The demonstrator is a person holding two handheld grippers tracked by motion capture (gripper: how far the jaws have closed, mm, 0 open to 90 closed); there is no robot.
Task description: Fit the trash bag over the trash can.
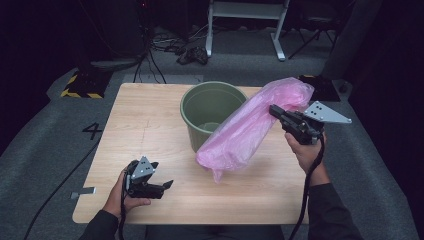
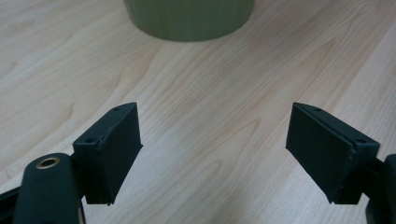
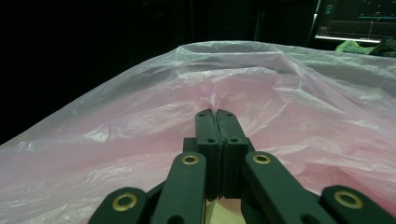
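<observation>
Your right gripper (image 1: 278, 113) has its jaws clamped together on a fold of the pink bag (image 1: 250, 127), which slants from the far right down to the near left across the bucket (image 1: 212, 112). Your left gripper (image 1: 159, 186), jaws apart and empty over the bench (image 1: 150, 125), sits left of the bag's low end, nearer to it.

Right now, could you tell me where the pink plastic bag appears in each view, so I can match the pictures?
High view: the pink plastic bag hangs right of centre, beside the green bucket, pinched by the right gripper.
Left gripper view: the bag is not in it; the bucket stands at top centre.
Right gripper view: the bag spreads behind the shut jaws.
Shared landmark: the wooden table.
</observation>
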